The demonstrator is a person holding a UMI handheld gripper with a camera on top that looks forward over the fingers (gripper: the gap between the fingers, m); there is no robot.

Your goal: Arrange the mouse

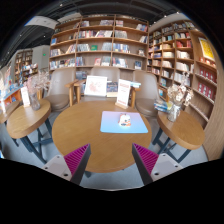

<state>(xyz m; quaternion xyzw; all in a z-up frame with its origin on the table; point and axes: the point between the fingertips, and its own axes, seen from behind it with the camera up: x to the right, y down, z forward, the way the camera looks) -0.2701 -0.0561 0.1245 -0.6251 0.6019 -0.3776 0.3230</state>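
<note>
A small white mouse [125, 121] lies on a light blue mouse pad [117, 122], toward the pad's right side, on a round wooden table [85, 128]. My gripper [111, 160] is held well back from the table, over the floor in front of its near edge. Its fingers stand wide apart, magenta pads [76, 158] facing inward, with nothing between them. The mouse is far beyond the fingertips.
Two more round wooden tables flank the middle one, left [27, 117] and right [182, 128], each with small items on top. Chairs and a sign board [96, 86] stand behind. Bookshelves [100, 45] line the back and right walls. Grey floor lies below the fingers.
</note>
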